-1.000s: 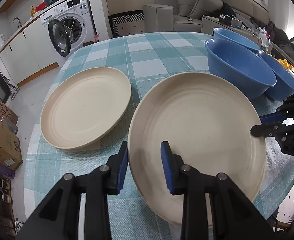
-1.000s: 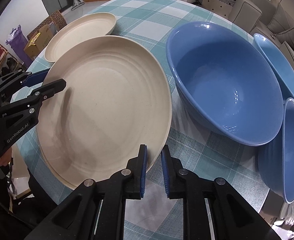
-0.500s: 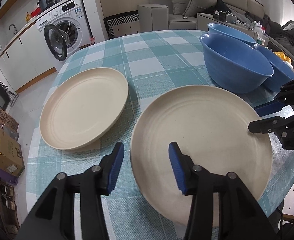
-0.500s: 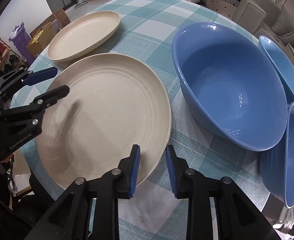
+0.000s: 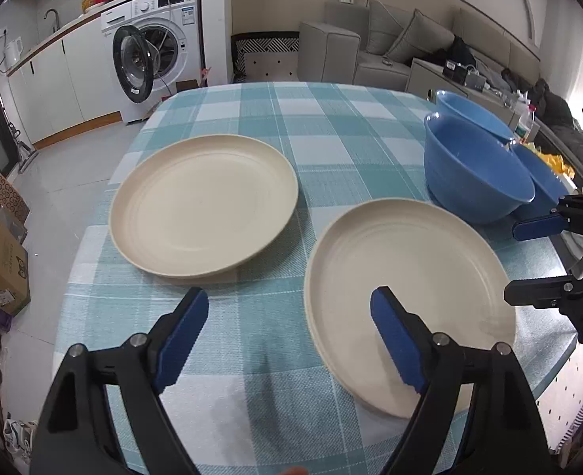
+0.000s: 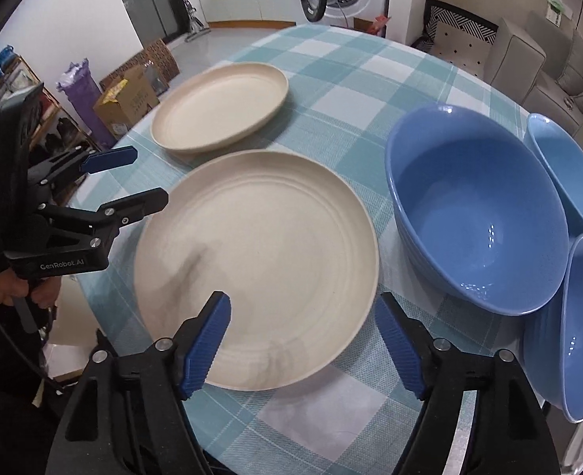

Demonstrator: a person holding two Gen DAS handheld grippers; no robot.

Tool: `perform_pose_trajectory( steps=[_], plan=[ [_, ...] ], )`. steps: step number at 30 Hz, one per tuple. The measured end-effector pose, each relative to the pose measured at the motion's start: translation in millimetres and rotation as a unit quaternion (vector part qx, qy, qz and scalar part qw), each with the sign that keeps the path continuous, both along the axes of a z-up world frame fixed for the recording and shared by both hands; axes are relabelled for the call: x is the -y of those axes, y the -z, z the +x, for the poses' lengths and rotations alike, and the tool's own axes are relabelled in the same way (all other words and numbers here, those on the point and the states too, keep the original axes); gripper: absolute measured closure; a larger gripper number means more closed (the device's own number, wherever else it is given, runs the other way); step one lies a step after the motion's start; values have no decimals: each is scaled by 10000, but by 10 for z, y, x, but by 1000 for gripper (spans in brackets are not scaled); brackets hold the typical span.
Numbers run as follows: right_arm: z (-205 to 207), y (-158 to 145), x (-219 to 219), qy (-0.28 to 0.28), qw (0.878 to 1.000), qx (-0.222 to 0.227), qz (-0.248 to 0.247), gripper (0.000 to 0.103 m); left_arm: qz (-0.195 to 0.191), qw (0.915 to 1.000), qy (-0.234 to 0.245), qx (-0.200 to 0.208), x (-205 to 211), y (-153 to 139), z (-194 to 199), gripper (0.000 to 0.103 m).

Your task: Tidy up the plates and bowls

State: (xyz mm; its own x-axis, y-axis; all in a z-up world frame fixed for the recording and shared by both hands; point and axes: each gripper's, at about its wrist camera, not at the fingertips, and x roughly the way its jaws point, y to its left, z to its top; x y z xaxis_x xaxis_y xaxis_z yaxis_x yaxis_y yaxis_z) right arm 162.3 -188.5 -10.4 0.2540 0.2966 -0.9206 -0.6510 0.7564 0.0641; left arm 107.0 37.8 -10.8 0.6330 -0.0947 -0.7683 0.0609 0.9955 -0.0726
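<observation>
Taking the near cream plate (image 5: 406, 297), a round ridged plastic-looking dish lying flat on the teal-and-white checked tablecloth (image 5: 331, 130), as the landmark: well to its left in the left wrist view lies the second cream plate (image 5: 204, 206), the same kind, also flat on the cloth and apart from it. The two plates are not stacked, so that part of the sorting is, by my reading, still to do.

The left gripper (image 5: 287, 336) hangs over the landmark plate's left rim with its blue-padded fingers spread wide; one finger is above the bare cloth and the other above the plate's inner face. Its jaws have just been opening, and no pad presses on the rim, so the plate is released.

On the plate's opposite edge, the right gripper (image 6: 303, 340) stands likewise, fingers wide apart, jaws just opened, straddling the rim without pinching it.

To the right of the landmark plate sits the large blue glazed bowl (image 6: 473, 206), upright and just beside the rim. Beyond it are two more blue bowls (image 6: 568, 174), (image 6: 572, 336); they seem to lean against the big one, though the edge of the lens distorts them. None is nested yet, so the bowls too look unsorted.
</observation>
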Motion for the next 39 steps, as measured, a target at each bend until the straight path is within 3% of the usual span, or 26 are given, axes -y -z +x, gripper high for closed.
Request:
perform_pose_trajectory(
  steps=[2, 4, 9, 23, 39],
  plan=[
    [-29, -89, -8, -9, 9999, 54, 131, 21, -42, 10000, -34, 43, -59, -45, -29, 14],
    [-37, -178, -11, -7, 9997, 116, 236, 17, -112, 9997, -162, 117, -145, -103, -60, 0],
    [-31, -444, -45, 6, 9981, 324, 516, 3, -229, 9987, -364, 274, -324, -225, -115, 0],
    [262, -791, -317, 192, 9951, 384, 889, 1, -120, 9945, -915, 505, -711, -436, -123, 0],
    [751, -732, -905, 215, 9952, 266, 920, 1, -288, 9887, -1415, 405, -1106, -353, 131, 0]
  ],
)
